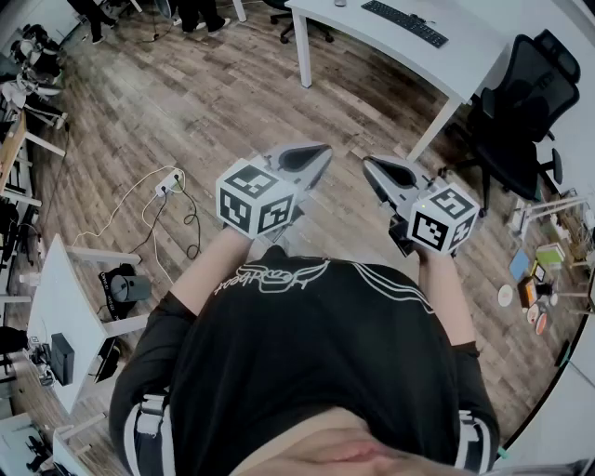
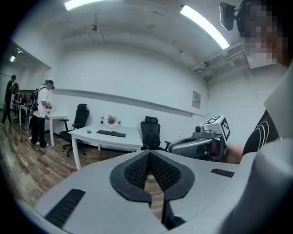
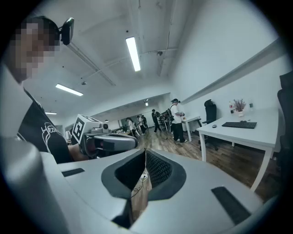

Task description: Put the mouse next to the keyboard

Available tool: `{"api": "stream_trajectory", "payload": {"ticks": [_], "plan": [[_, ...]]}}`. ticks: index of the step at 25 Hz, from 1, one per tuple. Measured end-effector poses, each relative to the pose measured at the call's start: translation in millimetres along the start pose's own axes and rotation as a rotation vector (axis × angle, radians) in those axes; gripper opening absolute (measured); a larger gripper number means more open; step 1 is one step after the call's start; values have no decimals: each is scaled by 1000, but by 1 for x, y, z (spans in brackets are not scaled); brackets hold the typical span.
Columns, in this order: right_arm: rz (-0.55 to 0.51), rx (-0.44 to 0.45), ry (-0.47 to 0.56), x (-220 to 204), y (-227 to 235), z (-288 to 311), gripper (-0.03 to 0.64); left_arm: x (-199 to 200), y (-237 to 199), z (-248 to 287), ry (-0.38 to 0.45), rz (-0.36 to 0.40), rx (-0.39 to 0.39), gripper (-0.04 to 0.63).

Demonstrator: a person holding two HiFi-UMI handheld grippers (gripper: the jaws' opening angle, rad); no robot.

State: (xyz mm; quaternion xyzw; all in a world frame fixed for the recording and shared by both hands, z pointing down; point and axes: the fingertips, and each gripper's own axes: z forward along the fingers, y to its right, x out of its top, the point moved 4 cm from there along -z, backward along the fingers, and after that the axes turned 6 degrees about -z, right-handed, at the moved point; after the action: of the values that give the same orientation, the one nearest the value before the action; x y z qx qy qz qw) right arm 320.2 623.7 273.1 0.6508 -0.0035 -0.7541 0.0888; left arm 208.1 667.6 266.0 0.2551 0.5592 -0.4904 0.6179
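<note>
We stand on the wood floor [image 1: 186, 102], well apart from the white bench [image 1: 372, 42], with both claws held up in front of our chest. The left claw [image 1: 319, 156] is clenched and empty, its ribbed pads meeting at the tips. The right claw [image 1: 370, 165] is likewise clenched, with nothing between its jaws. The two point forward, side by side and a little apart. On the far bench the black keyboard [image 1: 404, 23] lies flat. The small dark mouse [image 2: 88, 131] sits on the same top, off the keyboard's left end and not touching it. A black office chair [image 1: 521, 102] stands by the bench's right end, and people [image 2: 41, 114] stand at the far left of the room.
</note>
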Motion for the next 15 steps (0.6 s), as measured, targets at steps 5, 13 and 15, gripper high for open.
{"api": "stream_trajectory", "payload": {"ticks": [5,13,15], "plan": [[3,0,-9,-4,1,-3,14,0,3,6,-2,-2,-8,8],[47,-8,63,-1,11,-16,14,-1,9,21,-9,-3,-31,8],[44,-21,58,-4,15,-17,14,-1,10,26,-14,-3,-40,8]]}}
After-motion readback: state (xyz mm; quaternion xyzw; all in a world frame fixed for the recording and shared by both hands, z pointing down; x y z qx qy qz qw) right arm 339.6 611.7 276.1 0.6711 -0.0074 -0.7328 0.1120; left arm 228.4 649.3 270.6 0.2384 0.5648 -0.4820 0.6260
